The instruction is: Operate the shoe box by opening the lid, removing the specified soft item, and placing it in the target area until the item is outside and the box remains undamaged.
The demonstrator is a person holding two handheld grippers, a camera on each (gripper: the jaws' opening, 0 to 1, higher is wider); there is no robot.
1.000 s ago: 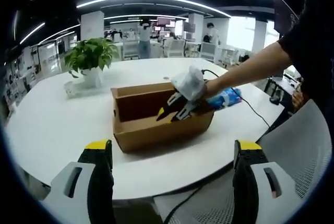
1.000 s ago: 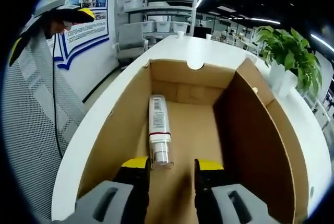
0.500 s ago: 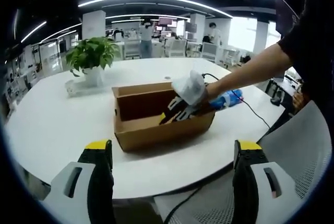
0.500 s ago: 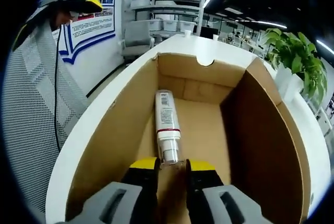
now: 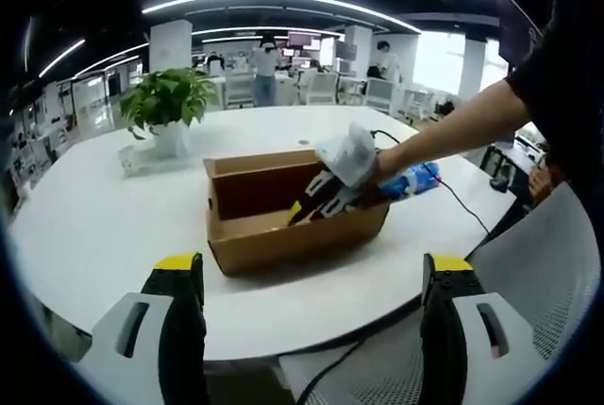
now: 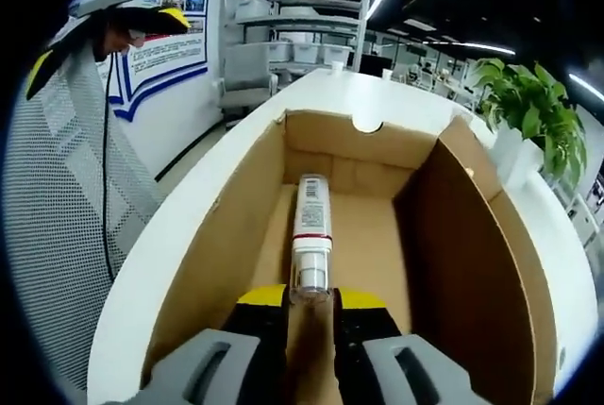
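Note:
An open brown cardboard shoe box (image 5: 283, 235) sits on the white round table (image 5: 94, 226), its lid flap standing along the far side. Inside lies a white tube (image 6: 311, 226) with a red band. My right gripper (image 6: 310, 299) reaches into the box (image 6: 453, 235) and is shut on the tube's clear cap end. From the left gripper view, the right gripper (image 5: 316, 202) dips into the box, held by a gloved hand. My left gripper (image 5: 311, 265) hangs open off the near table edge, nothing between its jaws; it appears as the left gripper (image 6: 104, 8) high over a chair.
A potted plant (image 5: 165, 103) stands at the back left of the table, beside the box's lid flap (image 6: 528, 112). A blue packet (image 5: 411, 178) and a black cable (image 5: 462, 202) lie right of the box. A mesh chair (image 5: 538, 273) is at the table edge.
The right gripper's jaws have narrowed and closed on the tube's cap end inside the box. The left gripper has stayed where it was.

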